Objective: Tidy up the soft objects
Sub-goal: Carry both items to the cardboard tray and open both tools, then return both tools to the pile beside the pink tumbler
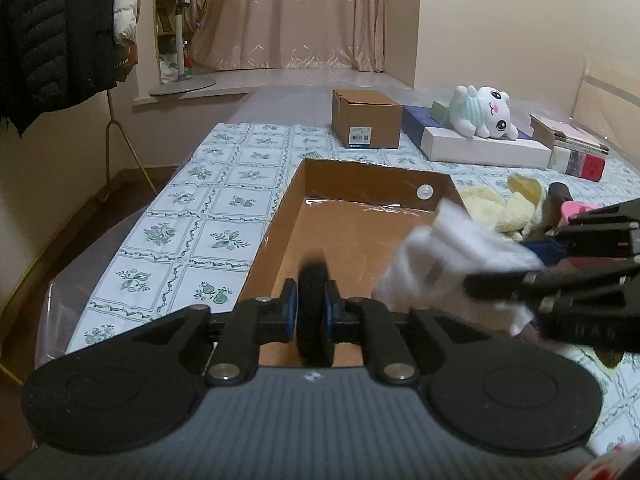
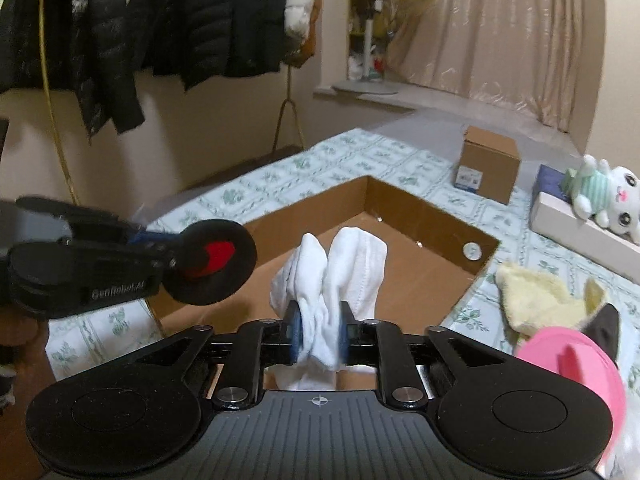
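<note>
Left gripper (image 1: 313,308) over near end of open cardboard box (image 1: 280,216), pads closed on a dark round disc-like pad with red heart patch (image 2: 212,261); seen edge-on from left wrist cam, flat-on from right cam. Held low and angled down, prob. so it drops inside box walls, not on cloth.

Right gripper (image 2: 319,334) alongside, also over box. White folded cloth, looks like sock pair (image 2: 340,280), bunched between its pads, both pads touching fabric, bulk sticking out ahead above box floor. Jaws fairly wide, so grip looks loose — can't tell if pressing firmly or letting go. Judgement: release-into-box step for both items.

Box interior: nothing soft visible on floor yet; a small white round thing (image 1: 425,191) on far wall, identity unclear.

Still out on floral tablecloth (image 1: 192,208), right of box: 1 pale-yellow fuzzy cloth (image 1: 508,208), just beside box wall. 1 white plush bunny in striped top (image 1: 482,112) lying on white flat box (image 1: 480,146), well apart from target. 1 pink disc-shaped item (image 2: 576,364) near right cam, partly cut off.

Non-soft clutter: 1 closed small carton (image 1: 366,120), books stack (image 1: 572,148) at far right.

Count: 2 soft items in hand, at least 3 left to go.
</note>
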